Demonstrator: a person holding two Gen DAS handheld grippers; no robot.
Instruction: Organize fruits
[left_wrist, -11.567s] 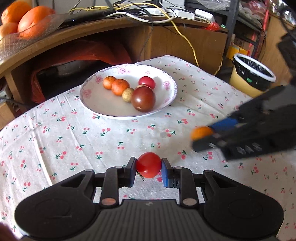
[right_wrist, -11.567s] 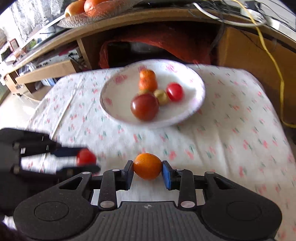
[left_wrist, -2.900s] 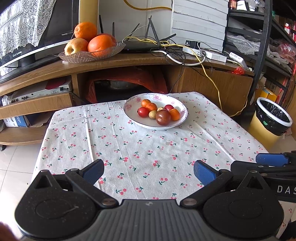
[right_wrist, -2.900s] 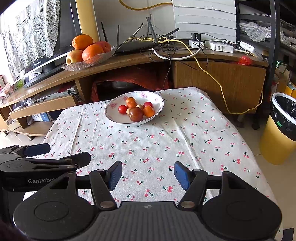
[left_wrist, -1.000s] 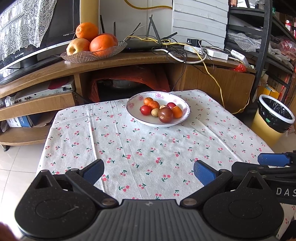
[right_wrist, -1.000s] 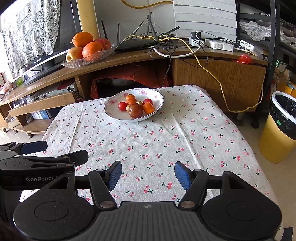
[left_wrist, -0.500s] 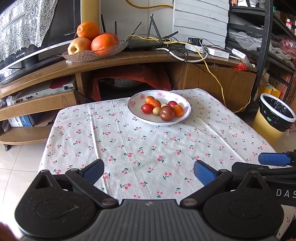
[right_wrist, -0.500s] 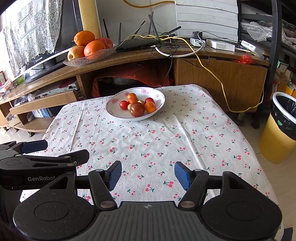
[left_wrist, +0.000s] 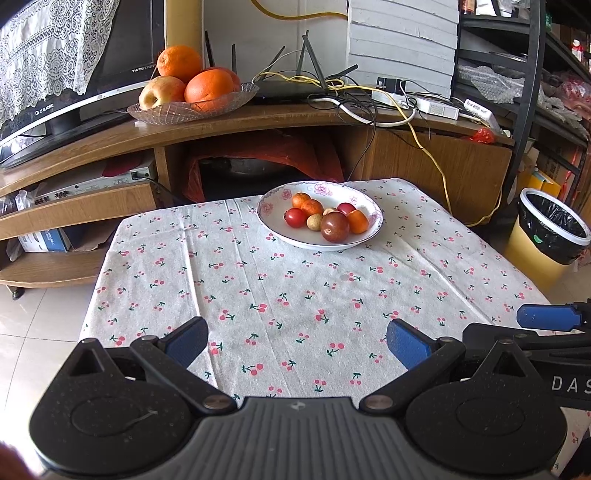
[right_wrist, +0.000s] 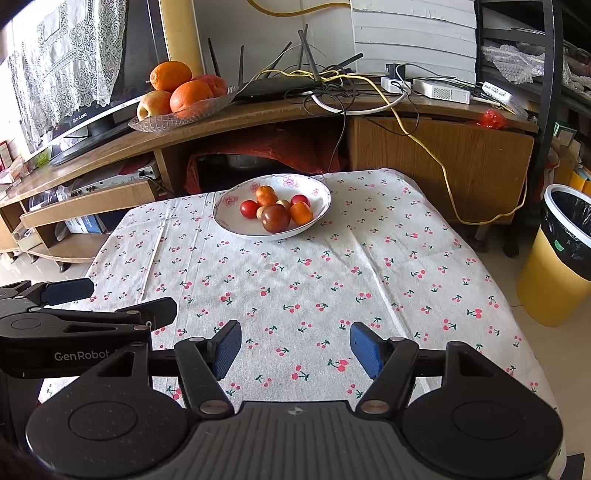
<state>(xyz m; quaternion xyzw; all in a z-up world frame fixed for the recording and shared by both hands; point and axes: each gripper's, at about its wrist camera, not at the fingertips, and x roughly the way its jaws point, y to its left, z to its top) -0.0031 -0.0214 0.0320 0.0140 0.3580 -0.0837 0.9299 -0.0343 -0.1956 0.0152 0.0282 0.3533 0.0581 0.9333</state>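
Nearest the cameras, the left gripper (left_wrist: 297, 338) and the right gripper (right_wrist: 295, 349) hover above the near edge of the white cloth-covered table printed with red cherries (left_wrist: 295, 295), each with its blue-padded fingers spread wide and nothing between them. Beyond a bare stretch of cloth, toward the far edge, stands the shallow white porcelain bowl with a pink floral rim (left_wrist: 269, 216), holding all the small fruits seen on the table: the round red cherry tomatoes (left_wrist: 295, 218), small orange citrus fruits (left_wrist: 312, 207), a pale tan fruit (left_wrist: 314, 222) and a large dark maroon tomato (left_wrist: 334, 227), clustered and touching. No loose fruit shows on the cloth, so the gathering appears complete. The remaining step is judged a clean finish: keep both grippers released, level and well apart from the bowl, avoiding any drag on the cloth that could tip it.
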